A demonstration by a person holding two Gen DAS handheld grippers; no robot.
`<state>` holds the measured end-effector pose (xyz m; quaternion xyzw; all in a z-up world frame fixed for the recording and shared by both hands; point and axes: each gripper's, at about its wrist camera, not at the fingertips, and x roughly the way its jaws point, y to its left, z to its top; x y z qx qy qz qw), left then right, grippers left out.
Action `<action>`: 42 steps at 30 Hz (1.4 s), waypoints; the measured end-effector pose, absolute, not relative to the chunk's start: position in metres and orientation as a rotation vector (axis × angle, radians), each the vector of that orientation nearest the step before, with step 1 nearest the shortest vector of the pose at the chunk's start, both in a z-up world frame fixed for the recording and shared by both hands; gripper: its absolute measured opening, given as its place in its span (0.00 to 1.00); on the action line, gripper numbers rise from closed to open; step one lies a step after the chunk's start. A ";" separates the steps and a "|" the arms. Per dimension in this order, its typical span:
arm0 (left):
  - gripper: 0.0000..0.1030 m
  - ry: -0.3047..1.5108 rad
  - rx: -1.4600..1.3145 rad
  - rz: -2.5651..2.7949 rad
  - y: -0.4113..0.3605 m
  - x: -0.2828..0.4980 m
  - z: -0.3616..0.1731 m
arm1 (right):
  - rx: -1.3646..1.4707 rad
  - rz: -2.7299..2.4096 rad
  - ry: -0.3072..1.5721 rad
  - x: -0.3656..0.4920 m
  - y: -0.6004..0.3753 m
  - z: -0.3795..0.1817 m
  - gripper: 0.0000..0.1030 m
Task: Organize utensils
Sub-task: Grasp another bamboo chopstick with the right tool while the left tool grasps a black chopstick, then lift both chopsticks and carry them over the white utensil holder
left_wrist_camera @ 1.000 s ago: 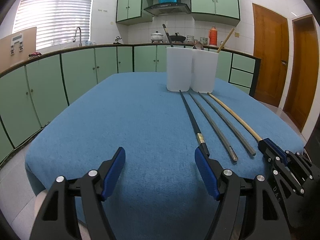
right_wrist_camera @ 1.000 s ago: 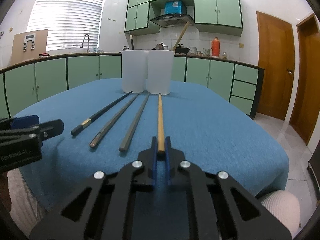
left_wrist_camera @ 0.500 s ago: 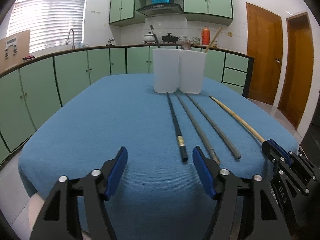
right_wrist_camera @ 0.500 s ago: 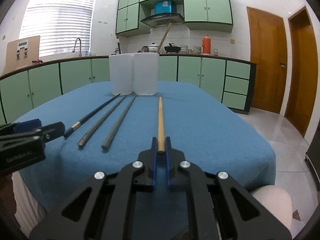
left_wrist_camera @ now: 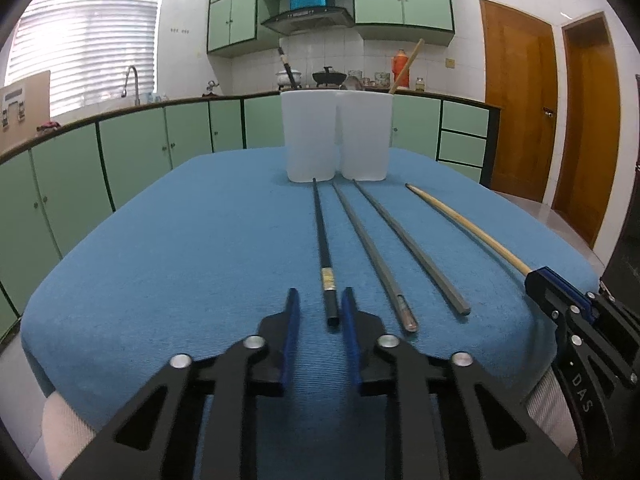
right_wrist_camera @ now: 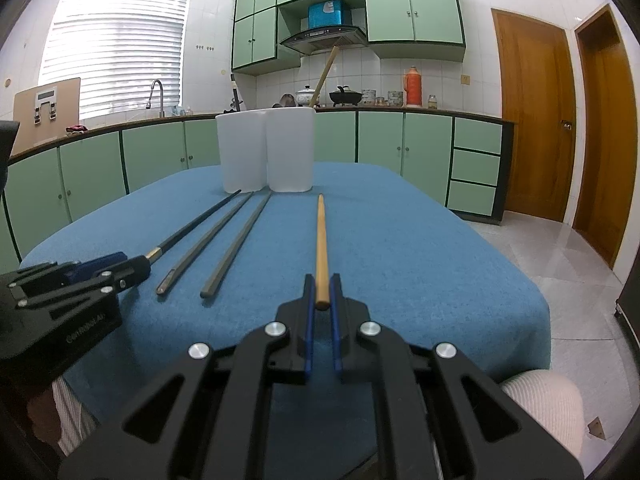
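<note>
Closing off-centre, left gripper (left_wrist_camera: 318,312) had not clamped the black chopstick (left_wrist_camera: 322,236), risking a skewed pinch; right gripper (right_wrist_camera: 322,294) held wooden chopstick (right_wrist_camera: 320,240) clamped.

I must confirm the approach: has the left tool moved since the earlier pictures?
Yes. The left tool moved sideways toward the black chopstick, which now lies between its closing jaws; earlier it lay beside the right-hand finger.

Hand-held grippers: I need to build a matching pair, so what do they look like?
Both the left hand-held gripper and the right hand-held gripper have black cut-out frames, round silver bolts and thin blue pads lining the fingers. White lettering marks their sides. A pale ribbed sleeve shows below.
</note>
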<state>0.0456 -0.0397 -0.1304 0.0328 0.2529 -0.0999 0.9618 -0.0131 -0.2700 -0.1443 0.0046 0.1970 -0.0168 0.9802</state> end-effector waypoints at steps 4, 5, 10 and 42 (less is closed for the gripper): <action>0.07 0.495 0.100 -0.190 -0.048 0.042 -0.131 | 0.008 -0.034 0.396 -0.013 -0.270 -0.144 0.06; 0.07 0.495 0.100 -0.189 -0.048 0.042 -0.131 | 0.008 -0.033 0.396 -0.014 -0.270 -0.144 0.06; 0.06 0.496 0.093 -0.186 -0.048 0.040 -0.128 | 0.006 -0.033 0.391 -0.016 -0.270 -0.143 0.06; 0.06 0.197 0.032 -0.222 -0.023 0.019 0.008 | 0.069 0.127 0.218 -0.021 -0.302 -0.004 0.06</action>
